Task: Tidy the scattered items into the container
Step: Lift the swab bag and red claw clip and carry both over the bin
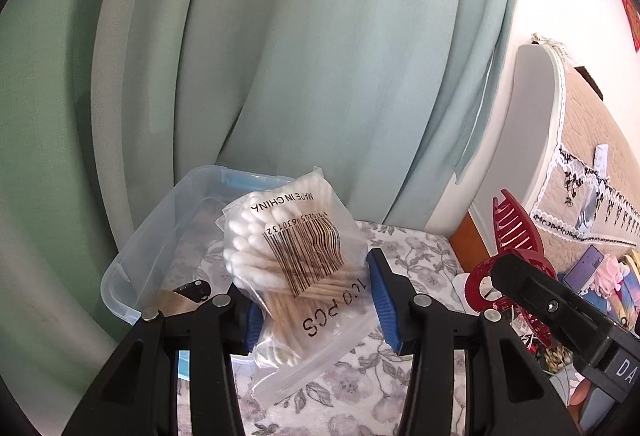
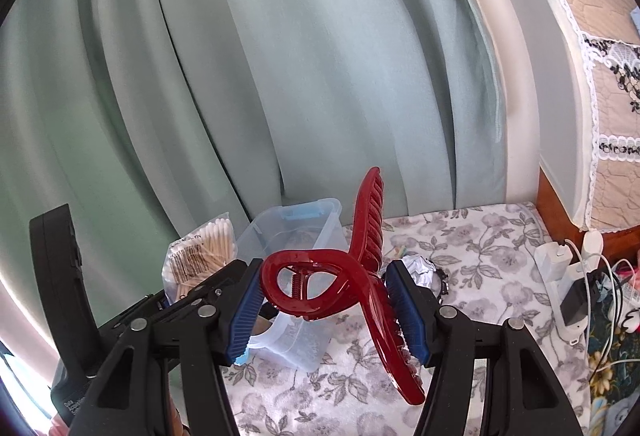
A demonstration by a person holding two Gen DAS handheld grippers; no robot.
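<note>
Green curtain behind the clear container — charger right.

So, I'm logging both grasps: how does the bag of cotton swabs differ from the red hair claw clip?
The clear plastic bag of cotton swabs is soft, printed with a barcode, and sits in the left gripper. The glossy red plastic hair claw clip is rigid, toothed, and sits in the right gripper. Both are held up near the clear plastic container.

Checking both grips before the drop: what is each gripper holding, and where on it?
The left gripper pinches the bag of cotton swabs at its lower, stick end. The right gripper clamps the red hair claw across its looped handle end.
</note>
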